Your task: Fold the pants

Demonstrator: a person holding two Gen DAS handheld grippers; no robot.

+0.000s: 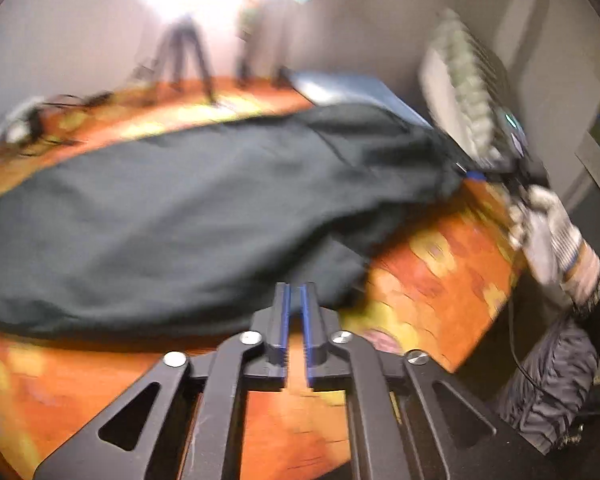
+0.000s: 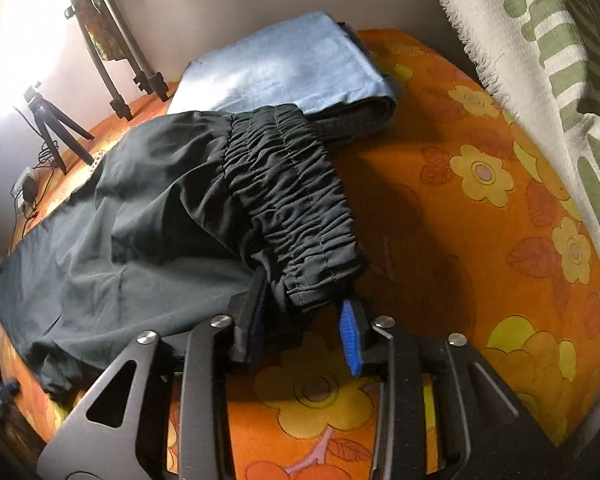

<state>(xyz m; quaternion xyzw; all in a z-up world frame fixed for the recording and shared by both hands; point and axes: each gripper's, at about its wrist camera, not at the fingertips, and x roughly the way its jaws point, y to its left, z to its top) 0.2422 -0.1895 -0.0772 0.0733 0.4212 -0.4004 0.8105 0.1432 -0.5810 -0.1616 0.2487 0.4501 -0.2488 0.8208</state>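
left gripper (image 1: 297,300) nearly closed, empty; right gripper (image 2: 304,320) parted around pants (image 2: 296,208) waistband.

Both wrist cameras look steeply down, close over the pants (image 1: 172,208).

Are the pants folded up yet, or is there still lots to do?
Partly. The dark pants lie on the orange flowered bedcover, apparently folded lengthwise already, with the elastic waistband on top. The right gripper has the waistband corner between its jaws, which look open. The left gripper is nearly shut with nothing in it. The pants are still long, so folding them shorter is left, like the folded light blue cloth behind.
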